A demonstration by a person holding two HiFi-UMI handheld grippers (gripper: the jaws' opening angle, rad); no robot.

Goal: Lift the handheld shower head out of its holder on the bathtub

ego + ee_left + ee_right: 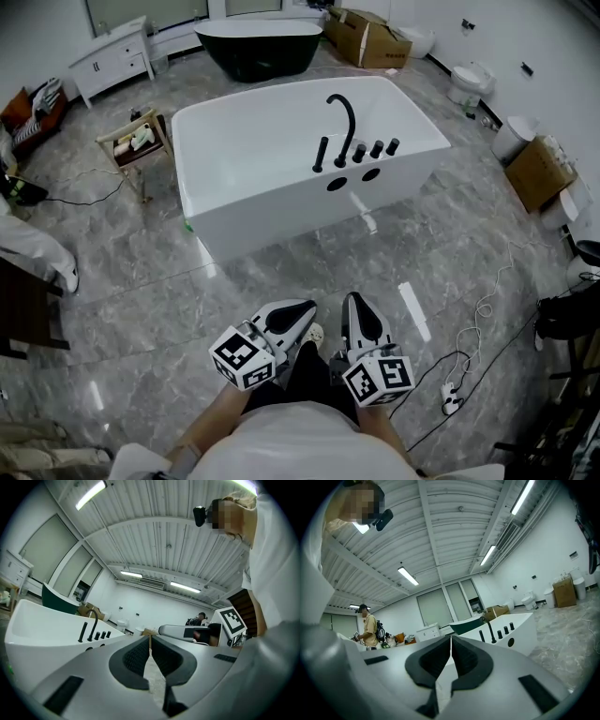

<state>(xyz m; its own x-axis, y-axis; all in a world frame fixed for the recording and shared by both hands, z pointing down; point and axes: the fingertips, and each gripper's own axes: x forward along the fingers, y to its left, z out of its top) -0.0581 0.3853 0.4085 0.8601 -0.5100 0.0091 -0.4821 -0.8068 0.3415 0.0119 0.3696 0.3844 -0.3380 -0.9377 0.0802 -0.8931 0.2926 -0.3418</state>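
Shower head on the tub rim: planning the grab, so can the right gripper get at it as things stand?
Probably not yet: the right gripper is shut and well short of the shower head, though only bare floor lies between.

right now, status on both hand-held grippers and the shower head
Left hand-held gripper shut, empty; right hand-held gripper same. Shower head upright in holder on bathtub rim, grippers well short of it. Curved spout close beside it.

Open floor lies between us and the bathtub wall. Cables trail at our right; the curved spout and three knobs crowd the shower head.
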